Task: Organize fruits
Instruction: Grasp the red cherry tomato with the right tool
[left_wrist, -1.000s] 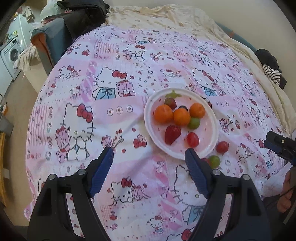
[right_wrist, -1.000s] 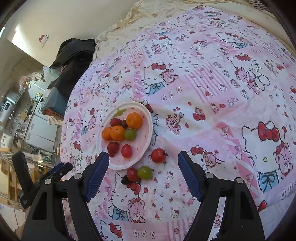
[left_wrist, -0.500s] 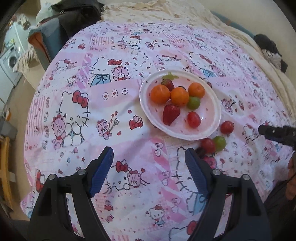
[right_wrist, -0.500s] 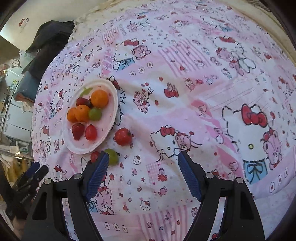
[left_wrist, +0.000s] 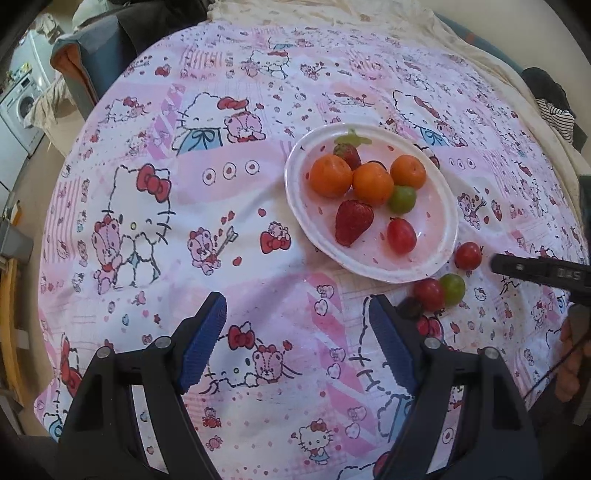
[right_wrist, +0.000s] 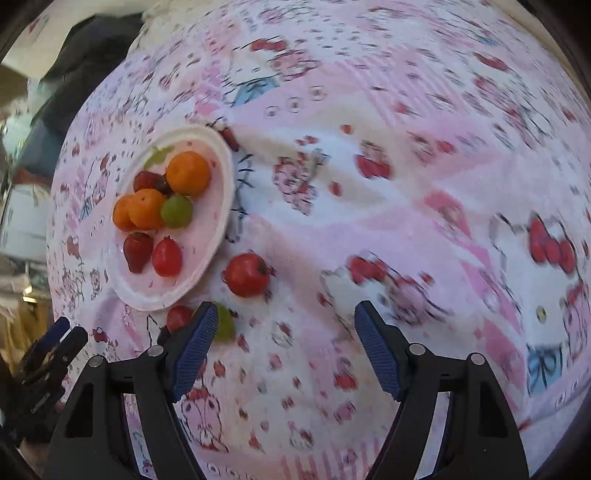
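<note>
A white plate (left_wrist: 448, 206) (right_wrist: 221, 206) lies on a pink cartoon-print bedspread and holds three oranges (left_wrist: 372, 183), two strawberries (left_wrist: 352, 220), a green grape (left_wrist: 402, 199) and a red grape (left_wrist: 401, 235). Loose beside the plate lie a red tomato (left_wrist: 467, 255) (right_wrist: 246, 274), a red grape (left_wrist: 428, 294) (right_wrist: 178, 317), a green grape (left_wrist: 452, 289) (right_wrist: 225, 326) and a dark fruit (left_wrist: 409, 308). My left gripper (left_wrist: 297, 343) is open and empty, near the plate's front. My right gripper (right_wrist: 282, 349) is open and empty, just right of the loose fruits.
The bed (left_wrist: 184, 221) fills both views. A chair with dark clothes (left_wrist: 96, 62) and a washing machine (left_wrist: 20, 107) stand at far left. Striped clothing (left_wrist: 557, 118) lies at the right edge. The right gripper's tip (left_wrist: 539, 271) shows in the left wrist view.
Both grippers have moved closer to the bed and the fruits. The right wrist view has swung toward the loose tomato and is motion-blurred. Both stay open.
</note>
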